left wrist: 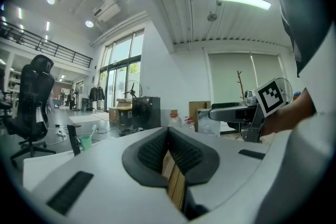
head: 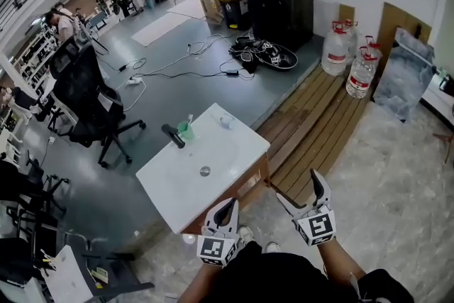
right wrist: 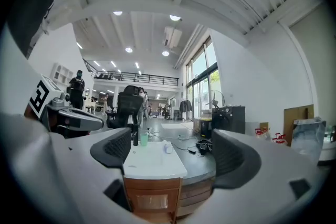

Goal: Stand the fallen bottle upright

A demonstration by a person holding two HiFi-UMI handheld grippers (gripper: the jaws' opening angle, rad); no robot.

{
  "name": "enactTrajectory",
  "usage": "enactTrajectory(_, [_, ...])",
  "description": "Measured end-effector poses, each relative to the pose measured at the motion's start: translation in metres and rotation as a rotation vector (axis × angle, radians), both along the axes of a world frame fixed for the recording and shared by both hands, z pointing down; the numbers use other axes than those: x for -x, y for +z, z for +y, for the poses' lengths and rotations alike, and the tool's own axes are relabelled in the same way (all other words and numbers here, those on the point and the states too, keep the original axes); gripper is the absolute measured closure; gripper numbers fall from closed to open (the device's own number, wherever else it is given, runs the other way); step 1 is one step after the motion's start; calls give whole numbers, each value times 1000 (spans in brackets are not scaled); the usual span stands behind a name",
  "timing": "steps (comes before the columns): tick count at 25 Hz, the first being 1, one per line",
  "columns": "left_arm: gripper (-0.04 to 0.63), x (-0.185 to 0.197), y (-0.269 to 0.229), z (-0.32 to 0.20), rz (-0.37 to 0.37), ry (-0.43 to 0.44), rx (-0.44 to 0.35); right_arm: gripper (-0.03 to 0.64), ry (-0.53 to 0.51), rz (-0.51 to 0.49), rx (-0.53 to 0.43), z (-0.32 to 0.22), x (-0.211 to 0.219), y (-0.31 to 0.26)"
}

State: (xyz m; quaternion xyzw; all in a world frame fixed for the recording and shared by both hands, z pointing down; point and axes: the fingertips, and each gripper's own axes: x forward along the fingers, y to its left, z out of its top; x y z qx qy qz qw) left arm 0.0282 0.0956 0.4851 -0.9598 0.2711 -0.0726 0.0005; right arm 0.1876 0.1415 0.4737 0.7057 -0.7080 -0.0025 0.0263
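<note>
Head view: we find the clear bottle point(head: 225, 121) lying at the washbasin's point(head: 230, 152) far right corner, near a green cup point(head: 185, 130). The left gripper point(head: 231, 205) has its jaws pressed together, the right gripper point(head: 296, 184) has them spread, and both grip nothing.

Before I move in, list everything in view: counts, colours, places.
white sink-top cabinet: 1, white top on wood base, centre floor
black faucet: 1, black, top's left edge
green cup holding a toothbrush: 1, green, beside the faucet
small clear bottle: 1, clear, near top's far corner
black office chair: 1, black, left of cabinet
clear water jugs with red caps: 2, clear, right wall
black box-shaped appliance: 1, black, back wall
left gripper: 1, white, low centre, jaws shut, empty
right gripper: 1, white, low right, jaws open, empty
</note>
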Motion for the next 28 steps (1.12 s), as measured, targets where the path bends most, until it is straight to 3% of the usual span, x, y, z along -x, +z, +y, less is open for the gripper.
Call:
enactTrajectory(9, [578, 3, -2, -72, 15, -51, -16, 124, -36, 13, -7, -66, 7, -7])
enactTrajectory(18, [578, 0, 8, -162, 7, -43, 11, 124, -60, 15, 5, -174, 5, -9])
enactTrajectory(23, [578, 18, 12, -213, 6, -59, 31, 124, -94, 22, 48, -234, 23, -6])
enactTrajectory(28, [578, 54, 8, -264, 10, -128, 11, 124, -110, 45, 48, -286, 46, -12])
